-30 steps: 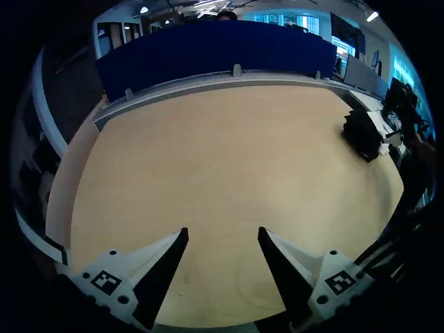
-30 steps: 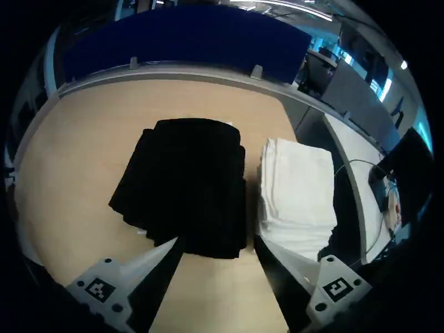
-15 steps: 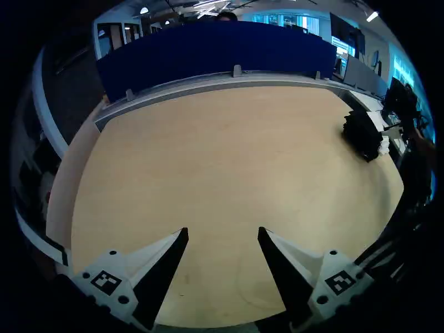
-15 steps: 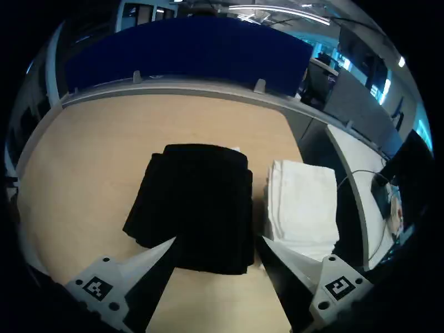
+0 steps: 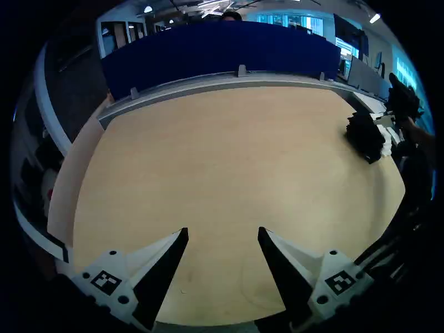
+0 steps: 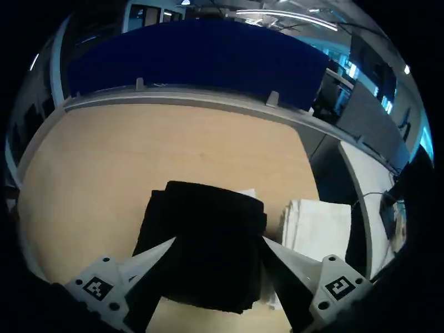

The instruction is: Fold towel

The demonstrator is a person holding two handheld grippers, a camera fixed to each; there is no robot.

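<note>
1. Position is what the coming move turns on. In the right gripper view the black towel stack (image 6: 206, 222) lies on the tabletop (image 6: 139, 155), directly ahead of and beneath the right tool (image 6: 217, 240). The near part of the stack is framed between the tool's two fingers.
2. The right tool is spread wide, one finger to each side of the stack, and nothing is gripped. Whether either finger touches the cloth cannot be told.
3. The stack's longer side is judged to run away from the tool, roughly in line with the fingers. A rounded folded edge is turned to the far side, towards the blue partition (image 6: 194, 61).
4. A white towel stack (image 6: 322, 230) lies just beside the black one on its right, close to the right-hand finger. It is judged that this neighbour could be caught by mistake if the tool were closed off-centre.
5. In the left gripper view the left tool (image 5: 222, 230) is held equally wide open and empty over bare tabletop. From there the black towel stack is seen well apart, at the far right edge (image 5: 365, 136).
6. The right tool is therefore the nearer by a wide margin. The first grasp is judged to fall to it, and the left tool would have to be carried across to the right before it could help with the fold.
</note>
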